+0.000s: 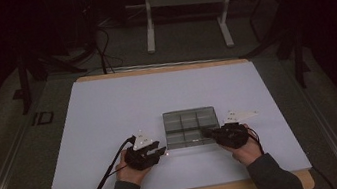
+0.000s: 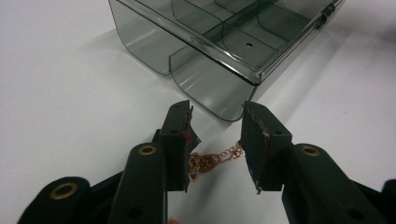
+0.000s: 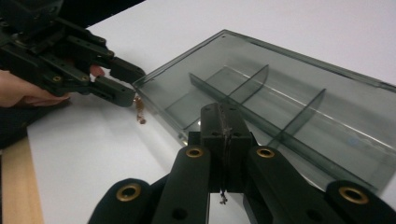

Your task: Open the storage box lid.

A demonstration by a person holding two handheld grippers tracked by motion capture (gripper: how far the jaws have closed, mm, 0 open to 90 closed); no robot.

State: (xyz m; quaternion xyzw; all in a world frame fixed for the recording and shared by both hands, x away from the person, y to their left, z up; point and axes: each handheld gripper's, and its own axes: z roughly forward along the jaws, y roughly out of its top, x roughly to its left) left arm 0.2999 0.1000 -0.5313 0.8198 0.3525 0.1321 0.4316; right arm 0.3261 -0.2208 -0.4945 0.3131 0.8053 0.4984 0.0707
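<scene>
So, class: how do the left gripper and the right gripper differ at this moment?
The left gripper has its jaws apart, with a gold chain lying between them; the right gripper has its jaws pressed together with nothing seen between them. The left sits just off the smoky divided box; the right rests at its edge. Both are black and hand-held.

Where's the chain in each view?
High view: chain is a faint glint at the left gripper tip.
Left gripper view: low centre, between the jaws.
Right gripper view: upper left, dangling.
Shared landmark: smoky divided box.
</scene>
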